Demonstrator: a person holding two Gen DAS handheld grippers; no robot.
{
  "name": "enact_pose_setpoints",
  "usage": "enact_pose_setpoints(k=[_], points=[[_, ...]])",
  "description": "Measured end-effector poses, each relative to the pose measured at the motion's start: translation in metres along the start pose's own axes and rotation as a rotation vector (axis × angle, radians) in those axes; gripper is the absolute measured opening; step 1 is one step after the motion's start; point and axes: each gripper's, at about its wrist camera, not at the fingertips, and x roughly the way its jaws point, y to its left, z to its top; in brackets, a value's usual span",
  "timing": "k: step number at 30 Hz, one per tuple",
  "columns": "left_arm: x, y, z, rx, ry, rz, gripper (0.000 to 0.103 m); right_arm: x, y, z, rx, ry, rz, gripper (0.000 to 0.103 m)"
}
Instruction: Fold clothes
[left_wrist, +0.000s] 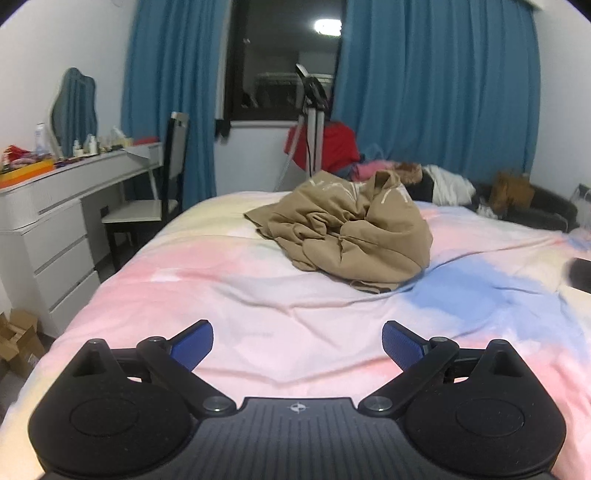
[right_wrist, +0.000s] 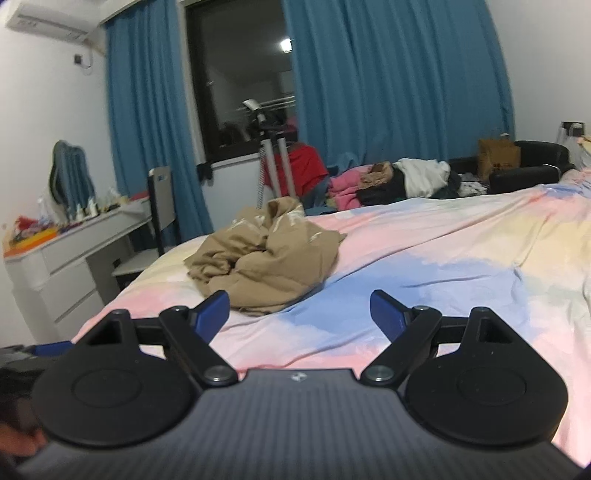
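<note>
Two grippers, the left gripper (left_wrist: 297, 341) and right gripper (right_wrist: 299, 312), hang wide open holding nothing over the bed (left_wrist: 258, 332), pointing at the tan top (left_wrist: 351, 236) lying bunched up, well apart from them.

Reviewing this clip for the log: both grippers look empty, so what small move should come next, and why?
Probably bring both grippers forward to the crumpled tan garment. The left gripper and right gripper are open, holding nothing, short of the bunched garment on the bedspread; it needs spreading first.
</note>
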Motion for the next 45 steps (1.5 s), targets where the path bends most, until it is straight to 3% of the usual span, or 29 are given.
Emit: enact_pose_setpoints(k=[3, 6, 10, 12, 15, 19, 21, 22, 24, 25, 26, 27, 29, 32, 40, 45], points=[[0.048, -0.006, 0.026, 0.003, 0.013, -0.026, 0.099, 0.004, -0.007, 0.001, 0.021, -0.022, 0.012, 0.079], [0.107, -0.012, 0.053, -0.023, 0.034, -0.068, 0.099, 0.016, -0.013, 0.002, 0.028, -0.021, 0.017, 0.067], [0.187, -0.018, 0.091, -0.161, 0.051, -0.115, 0.099, 0.038, -0.017, 0.005, 0.014, -0.043, -0.001, 0.038], [0.22, -0.024, 0.107, -0.178, 0.041, -0.116, 0.098, 0.052, -0.021, 0.005, 0.007, -0.059, -0.015, 0.03], [0.269, -0.045, 0.127, -0.074, 0.011, -0.08, 0.097, 0.079, -0.029, -0.001, 0.021, -0.027, -0.035, 0.027], [0.33, -0.069, 0.139, 0.123, -0.005, 0.068, 0.096, 0.114, -0.049, -0.016, 0.098, 0.062, -0.04, 0.027], [0.358, -0.074, 0.138, 0.189, 0.03, 0.156, 0.089, 0.129, -0.058, -0.022, 0.15, 0.109, -0.044, 0.027], [0.367, -0.073, 0.138, 0.195, 0.048, 0.159, 0.082, 0.135, -0.061, -0.025, 0.167, 0.124, -0.048, 0.027], [0.375, -0.068, 0.138, 0.148, 0.066, 0.125, 0.061, 0.145, -0.062, -0.029, 0.18, 0.147, -0.055, 0.028], [0.378, -0.065, 0.139, 0.116, 0.072, 0.101, 0.043, 0.15, -0.06, -0.031, 0.179, 0.159, -0.057, 0.028], [0.377, -0.063, 0.14, 0.089, 0.074, 0.087, 0.02, 0.153, -0.06, -0.032, 0.178, 0.169, -0.055, 0.028], [0.373, -0.061, 0.142, 0.068, 0.072, 0.082, 0.012, 0.155, -0.059, -0.032, 0.174, 0.173, -0.051, 0.028], [0.352, -0.055, 0.147, 0.035, 0.037, 0.063, 0.006, 0.156, -0.055, -0.033, 0.165, 0.176, -0.044, 0.028], [0.303, -0.049, 0.155, 0.015, -0.042, 0.021, 0.005, 0.148, -0.053, -0.03, 0.145, 0.151, -0.038, 0.028], [0.138, -0.035, 0.157, -0.032, -0.163, -0.116, 0.004, 0.112, -0.046, -0.018, 0.097, 0.039, -0.025, 0.028], [0.002, -0.032, 0.136, -0.066, -0.229, -0.218, 0.004, 0.085, -0.041, -0.009, 0.085, -0.004, 0.007, 0.028]])
